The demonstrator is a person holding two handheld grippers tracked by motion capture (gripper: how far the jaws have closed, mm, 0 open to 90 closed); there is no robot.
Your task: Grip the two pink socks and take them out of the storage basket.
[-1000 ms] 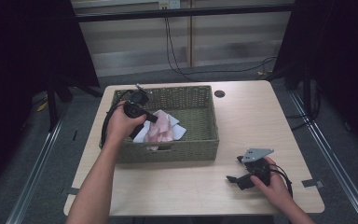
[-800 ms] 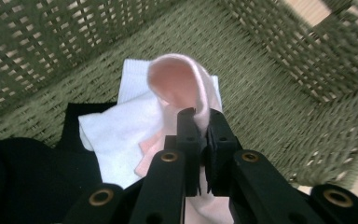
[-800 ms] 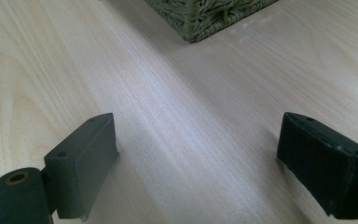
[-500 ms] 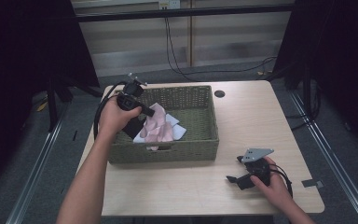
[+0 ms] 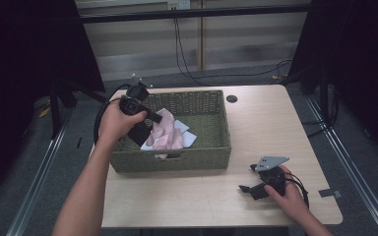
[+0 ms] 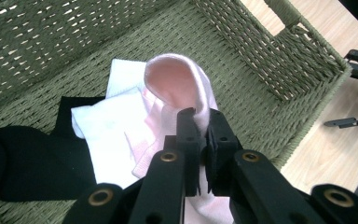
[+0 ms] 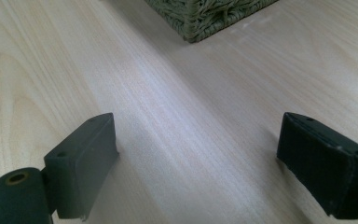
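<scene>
The left claw point(image 6: 201, 135), closed on the pink sock point(image 6: 186, 88), has risen since a second ago, lifting it from the basket point(image 5: 197, 157) at frame centre; removal seems underway. At lower right, the right claw point(image 5: 250, 178) rests open on the tabletop point(image 5: 187, 201).

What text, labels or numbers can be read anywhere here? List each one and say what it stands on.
None can be read.
The woven basket, the pink sock gripped by the left gripper, the white sock and the black sock bear no print.
The table and the right gripper carry no lettering that shows.
The wall outlet at the top of the high view is too small to tell.
</scene>
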